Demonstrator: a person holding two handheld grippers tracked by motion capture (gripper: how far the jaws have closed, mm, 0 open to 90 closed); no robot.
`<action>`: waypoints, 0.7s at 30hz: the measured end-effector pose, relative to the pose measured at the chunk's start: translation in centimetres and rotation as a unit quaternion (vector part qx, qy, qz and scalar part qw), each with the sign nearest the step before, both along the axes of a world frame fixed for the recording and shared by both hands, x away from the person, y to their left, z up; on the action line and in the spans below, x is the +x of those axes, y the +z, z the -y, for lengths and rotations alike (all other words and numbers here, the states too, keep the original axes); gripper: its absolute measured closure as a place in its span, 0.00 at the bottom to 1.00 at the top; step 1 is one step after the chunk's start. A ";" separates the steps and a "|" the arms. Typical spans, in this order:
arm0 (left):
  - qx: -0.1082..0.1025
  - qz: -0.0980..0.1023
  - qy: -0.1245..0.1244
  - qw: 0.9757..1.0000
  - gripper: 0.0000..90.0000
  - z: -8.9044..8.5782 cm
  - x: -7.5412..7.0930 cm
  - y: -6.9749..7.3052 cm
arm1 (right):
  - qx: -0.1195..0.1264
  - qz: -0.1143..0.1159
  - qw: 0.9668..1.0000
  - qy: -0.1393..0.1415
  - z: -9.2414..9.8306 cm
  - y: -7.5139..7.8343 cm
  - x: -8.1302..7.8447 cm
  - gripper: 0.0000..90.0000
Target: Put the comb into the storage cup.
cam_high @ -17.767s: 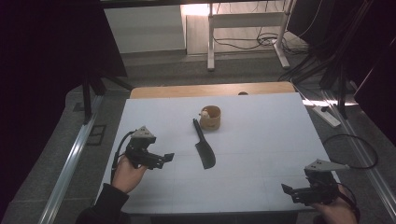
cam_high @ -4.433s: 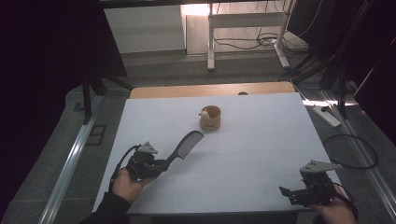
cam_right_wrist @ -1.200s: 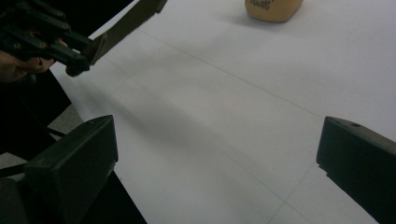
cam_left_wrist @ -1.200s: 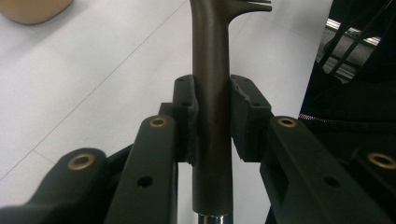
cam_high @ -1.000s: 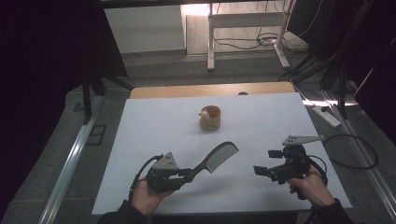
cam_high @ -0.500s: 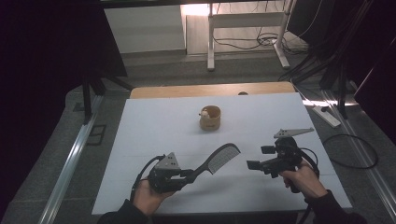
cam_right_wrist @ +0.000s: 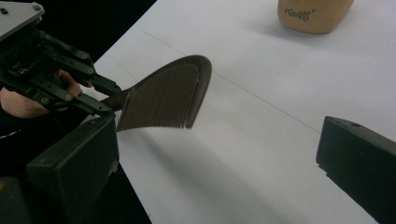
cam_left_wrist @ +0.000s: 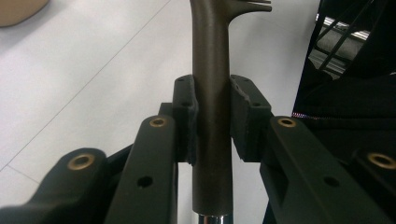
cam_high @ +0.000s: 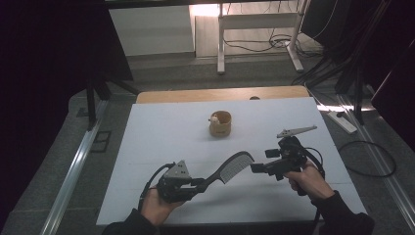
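Left tool: near desk edge, jaws clamped on the comb handle, pads pressing both sides. Comb: dark, held above the white desk, toothed head raised toward the right tool. Right tool: just beside the comb's head, jaws wide apart, nothing between them. Cup: tan, farther back at desk centre, well apart from both tools.
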State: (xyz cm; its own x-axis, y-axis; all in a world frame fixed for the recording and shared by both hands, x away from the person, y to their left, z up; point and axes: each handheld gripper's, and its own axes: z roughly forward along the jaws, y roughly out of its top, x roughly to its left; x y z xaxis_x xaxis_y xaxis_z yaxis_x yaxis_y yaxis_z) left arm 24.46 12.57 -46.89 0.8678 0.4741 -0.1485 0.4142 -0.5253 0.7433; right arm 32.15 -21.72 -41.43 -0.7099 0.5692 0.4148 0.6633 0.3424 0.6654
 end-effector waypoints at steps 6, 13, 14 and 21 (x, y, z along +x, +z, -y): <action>0.003 0.003 -0.007 1.000 0.80 0.5 0.0 0.0 | 0.009 -0.011 1.000 0.009 -0.8 0.3 0.6 0.00; 0.001 0.009 -0.010 1.000 0.80 0.7 0.0 0.0 | 0.002 -0.020 0.999 0.032 -1.9 0.4 1.2 0.00; 0.001 0.011 -0.011 1.000 0.80 0.7 0.0 0.0 | 0.002 -0.021 0.999 0.032 -2.1 0.4 1.3 0.00; -0.001 0.019 -0.015 1.000 0.80 1.0 0.0 0.1 | 0.014 -0.036 0.999 0.028 -2.8 0.5 1.8 0.00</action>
